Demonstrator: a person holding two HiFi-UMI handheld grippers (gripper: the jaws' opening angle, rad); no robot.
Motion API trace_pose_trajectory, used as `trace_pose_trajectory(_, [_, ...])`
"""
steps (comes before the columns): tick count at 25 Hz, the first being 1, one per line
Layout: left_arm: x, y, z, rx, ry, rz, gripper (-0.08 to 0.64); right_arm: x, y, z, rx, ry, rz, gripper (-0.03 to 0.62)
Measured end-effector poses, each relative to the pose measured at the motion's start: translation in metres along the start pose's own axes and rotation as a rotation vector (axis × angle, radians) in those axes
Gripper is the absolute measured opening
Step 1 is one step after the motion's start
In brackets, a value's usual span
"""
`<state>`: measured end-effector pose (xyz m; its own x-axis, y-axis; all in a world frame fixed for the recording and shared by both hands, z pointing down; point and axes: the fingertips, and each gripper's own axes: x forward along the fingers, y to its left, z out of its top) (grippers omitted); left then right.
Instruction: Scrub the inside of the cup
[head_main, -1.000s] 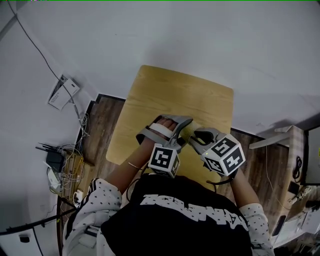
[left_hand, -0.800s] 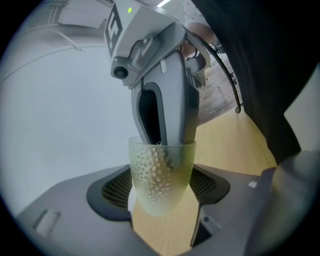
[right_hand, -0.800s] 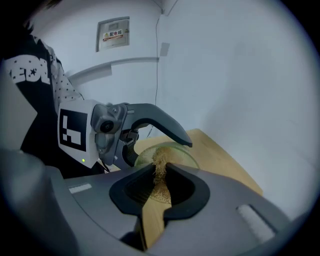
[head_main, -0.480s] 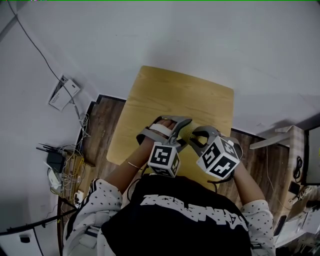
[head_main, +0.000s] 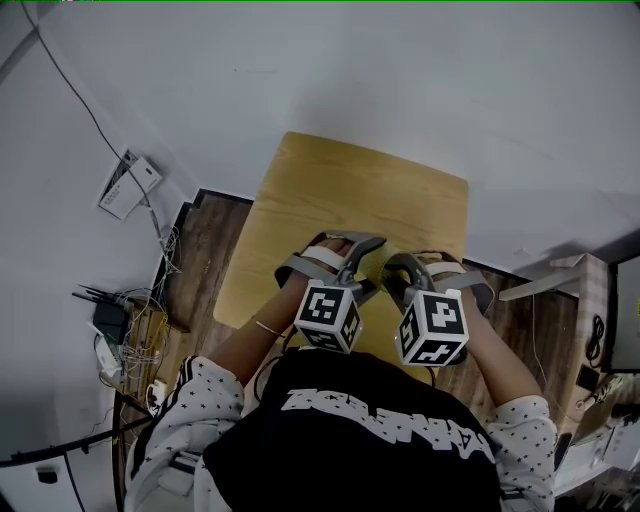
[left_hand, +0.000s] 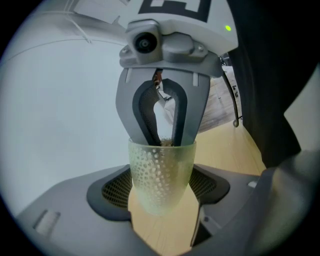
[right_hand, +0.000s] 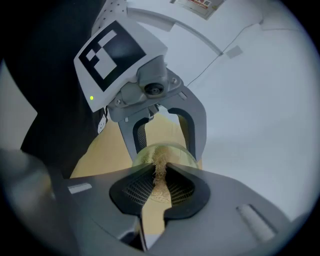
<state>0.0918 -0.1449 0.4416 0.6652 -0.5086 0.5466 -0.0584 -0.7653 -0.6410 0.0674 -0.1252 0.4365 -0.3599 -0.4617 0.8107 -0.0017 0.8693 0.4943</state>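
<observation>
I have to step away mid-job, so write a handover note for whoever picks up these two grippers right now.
Left gripper: shut on the green dotted cup, held over the near edge of the wooden table.
Right gripper: shut on a tan fibrous scrubber, which is pushed into the cup's mouth.
Done: both things are gripped and the scrubber is in the cup. How clean the inside is can't be told.
Left: work the scrubber round the inside wall and bottom, then pull it out.
</observation>
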Motion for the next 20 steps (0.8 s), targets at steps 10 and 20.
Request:
trace_pose_trajectory(10, [-0.0011, 0.0039, 0.0003, -0.032, -0.010, -0.016, 0.357, -0.0001, -0.0075, 0.0011, -0.297, 0.025, -0.132, 0.074])
trace_pose_trajectory(20, [-0.0011, 0.0046, 0.0026, -0.040, -0.025, -0.026, 0.357, -0.0021, -0.0040, -0.0028, -0.640, 0.074, -0.183, 0.074])
